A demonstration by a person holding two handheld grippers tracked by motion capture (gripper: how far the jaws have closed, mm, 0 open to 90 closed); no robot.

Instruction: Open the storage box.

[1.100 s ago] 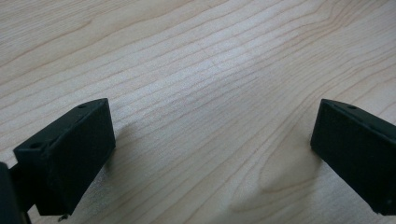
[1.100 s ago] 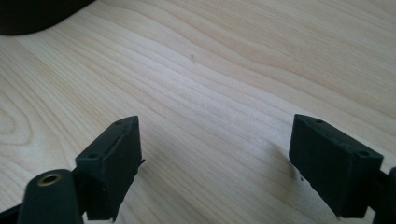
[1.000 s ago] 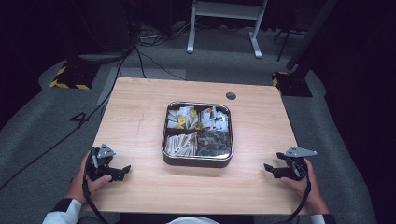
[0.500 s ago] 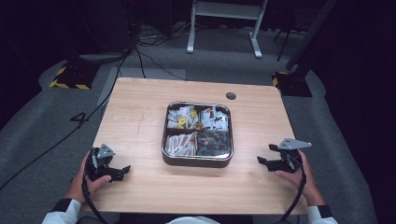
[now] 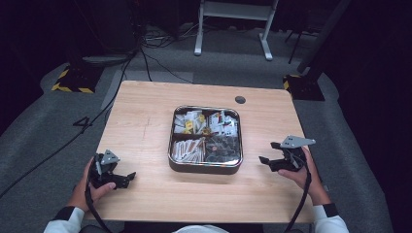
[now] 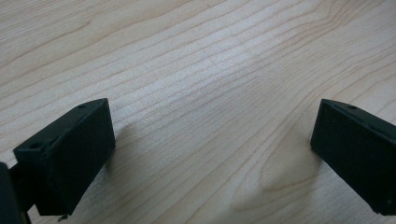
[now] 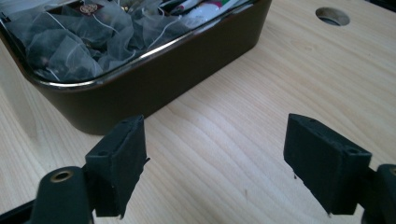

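A square dark metal tin (image 5: 204, 168) sits at the middle of the wooden table (image 5: 145, 121). It has four compartments of tea bags and paper sachets (image 5: 188, 149). My left gripper (image 5: 127, 179) rests near the table's front left, well apart from the tin. In its own view the left gripper (image 6: 212, 149) is open over bare wood. My right gripper (image 5: 267, 152) hovers just right of the tin, pointing at it. In the right gripper view it (image 7: 215, 158) is open, with the tin's wall (image 7: 154, 79) close ahead and mesh tea bags (image 7: 70, 42) inside.
A round cable hole (image 5: 240, 100) lies in the table behind the tin, and the right gripper view has it too (image 7: 332, 15). Grey floor with cables and a white stand (image 5: 233, 12) lies beyond the far edge.
My right gripper has moved left toward the tin's right side. The left gripper has stayed where it was.
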